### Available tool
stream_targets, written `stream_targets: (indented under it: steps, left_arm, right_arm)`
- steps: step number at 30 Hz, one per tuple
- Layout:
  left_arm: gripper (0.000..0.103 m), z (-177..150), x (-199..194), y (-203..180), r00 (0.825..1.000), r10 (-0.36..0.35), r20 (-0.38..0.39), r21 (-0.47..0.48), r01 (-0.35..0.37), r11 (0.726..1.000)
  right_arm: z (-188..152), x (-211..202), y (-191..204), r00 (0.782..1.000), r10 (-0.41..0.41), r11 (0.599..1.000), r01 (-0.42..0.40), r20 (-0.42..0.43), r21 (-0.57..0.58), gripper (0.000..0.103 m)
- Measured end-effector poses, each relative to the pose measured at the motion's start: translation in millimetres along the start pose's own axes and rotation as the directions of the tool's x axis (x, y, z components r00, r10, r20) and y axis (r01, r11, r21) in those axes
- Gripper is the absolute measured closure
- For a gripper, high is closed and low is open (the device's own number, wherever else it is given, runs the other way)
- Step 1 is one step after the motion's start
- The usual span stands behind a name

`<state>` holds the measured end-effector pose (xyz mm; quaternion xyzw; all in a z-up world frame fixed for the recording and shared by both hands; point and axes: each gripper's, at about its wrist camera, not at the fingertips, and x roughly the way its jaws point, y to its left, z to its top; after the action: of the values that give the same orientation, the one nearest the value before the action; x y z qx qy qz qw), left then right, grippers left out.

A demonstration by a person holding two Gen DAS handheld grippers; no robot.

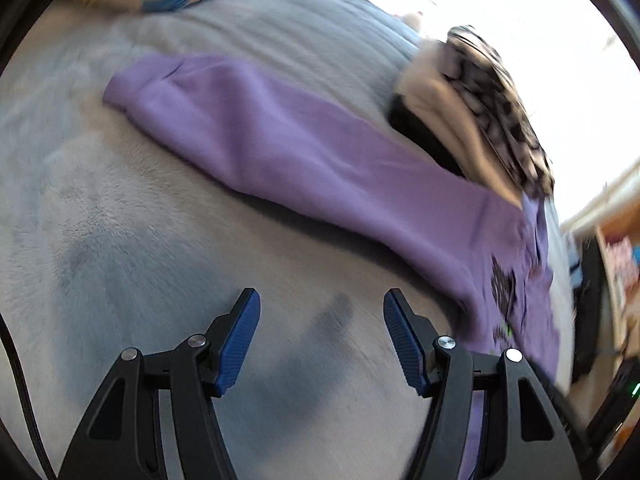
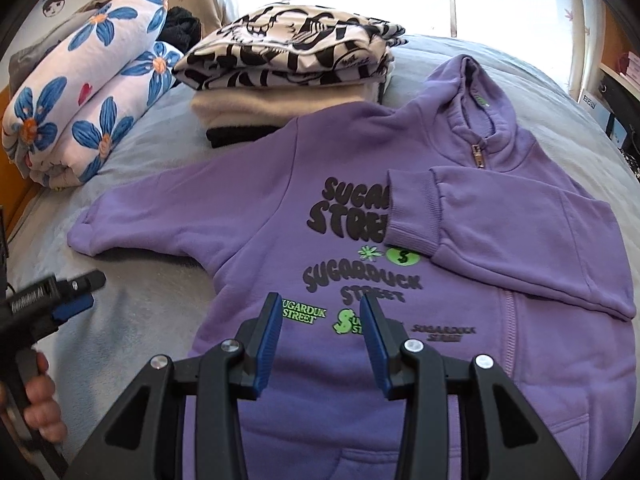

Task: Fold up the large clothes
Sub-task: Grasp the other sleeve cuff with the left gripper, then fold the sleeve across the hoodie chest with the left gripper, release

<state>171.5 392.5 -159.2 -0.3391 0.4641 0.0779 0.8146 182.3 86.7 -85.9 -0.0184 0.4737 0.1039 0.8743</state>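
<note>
A purple zip hoodie (image 2: 500, 264) with black and green print lies face up on the grey bed. Its right sleeve (image 2: 480, 216) is folded across the chest. Its left sleeve (image 2: 160, 208) stretches out to the left, and it also shows in the left wrist view (image 1: 280, 140). My right gripper (image 2: 320, 312) is open and empty, above the hoodie's lower front. My left gripper (image 1: 320, 312) is open and empty over the bare blanket, beside the left sleeve; it also shows in the right wrist view (image 2: 80, 292), at the left edge, held by a hand.
A stack of folded clothes (image 2: 296, 76) with a black-and-white patterned top lies behind the hoodie. A rolled floral blanket (image 2: 88, 108) lies at the back left. The grey bed cover (image 1: 120, 260) spreads around. Shelves stand to the right (image 2: 616, 92).
</note>
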Motion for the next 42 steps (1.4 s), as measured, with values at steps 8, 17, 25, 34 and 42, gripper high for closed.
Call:
stream_targets:
  steps: [8, 17, 25, 34, 42]
  left_arm:
    - [0.04, 44, 15, 32, 0.998, -0.014, 0.058, -0.154, 0.022, 0.988]
    - [0.04, 75, 11, 41, 0.989, -0.095, 0.112, -0.224, 0.119, 0.967]
    - [0.032, 73, 19, 76, 0.973, -0.194, 0.127, -0.416, 0.23, 0.88]
    - [0.094, 87, 4, 19, 0.983, 0.083, 0.165, -0.203, -0.048, 0.978]
    - [0.094, 39, -67, -173, 0.94, -0.061, 0.335, 0.314, -0.05, 0.948]
  right_arm:
    - [-5, 26, -4, 0.999, -0.008, 1.0, 0.009, -0.051, 0.014, 0.063]
    - [-6, 34, -20, 0.998, 0.0, 0.998, 0.004, -0.066, 0.06, 0.063]
    - [-7, 36, -23, 0.998, 0.003, 0.998, 0.001, -0.066, 0.067, 0.063]
    - [-7, 30, -31, 0.998, 0.024, 0.995, -0.018, -0.063, 0.098, 0.063]
    - [-8, -2, -75, 1.0, 0.03, 0.981, -0.029, -0.002, 0.191, 0.063]
